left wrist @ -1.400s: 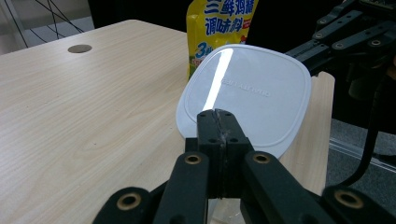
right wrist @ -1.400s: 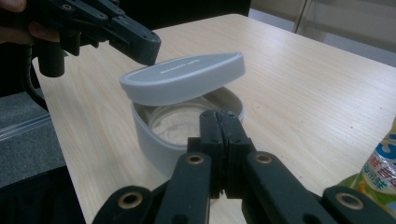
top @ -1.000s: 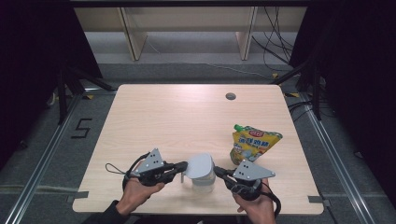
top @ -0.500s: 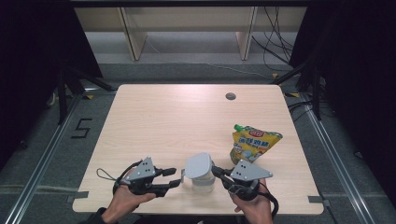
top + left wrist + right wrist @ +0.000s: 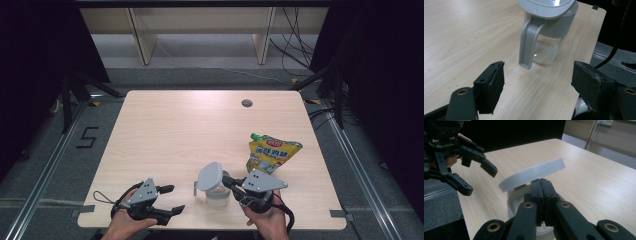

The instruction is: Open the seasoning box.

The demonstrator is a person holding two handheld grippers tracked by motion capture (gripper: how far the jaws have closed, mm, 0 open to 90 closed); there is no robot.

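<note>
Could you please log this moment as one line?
left gripper: open, empty, jaws just opened | right gripper: shut, lifting lid | jug: on table

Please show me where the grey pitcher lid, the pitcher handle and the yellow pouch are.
pitcher lid (image 5: 209, 175), high view, middle of its raised grey top.
pitcher handle (image 5: 528, 42), left gripper view, middle of the grey strap.
yellow pouch (image 5: 272, 153), high view, its printed front.

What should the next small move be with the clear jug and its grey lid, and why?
Probably bring the yellow-green refill pouch over with the left gripper, whose jaws have just opened with nothing between them. The right gripper is shut at the rim of the clear plastic jug, and its grey hinged lid stands tilted up.
</note>
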